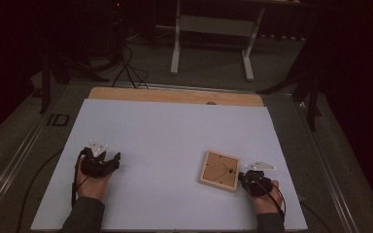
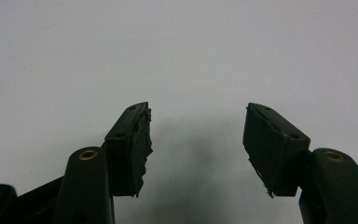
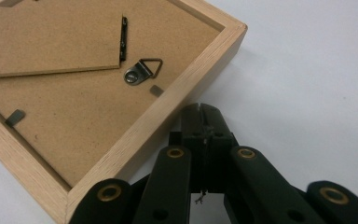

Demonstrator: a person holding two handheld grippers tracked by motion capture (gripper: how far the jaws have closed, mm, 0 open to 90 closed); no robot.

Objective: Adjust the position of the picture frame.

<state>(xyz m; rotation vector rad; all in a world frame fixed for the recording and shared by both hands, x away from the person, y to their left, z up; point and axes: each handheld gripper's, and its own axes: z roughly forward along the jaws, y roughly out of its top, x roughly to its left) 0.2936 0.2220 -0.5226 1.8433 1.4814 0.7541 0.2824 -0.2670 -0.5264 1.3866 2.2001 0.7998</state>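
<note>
frame [image 1: 219,170] face-down on table [image 1: 165,141], right of centre, backing and stand up | right gripper [image 3: 200,112] jaws closed, empty, tips against frame's edge | left gripper [image 2: 196,140] jaws wide, empty, well apart | progress: judged early, frame not gripped or lifted

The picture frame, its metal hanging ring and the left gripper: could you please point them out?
picture frame [image 1: 219,170]: high view, its brown backing board.
hanging ring [image 3: 143,71]: right gripper view, its metal plate and triangular loop.
left gripper [image 2: 196,140]: left gripper view, midway between its open jaws.
</note>
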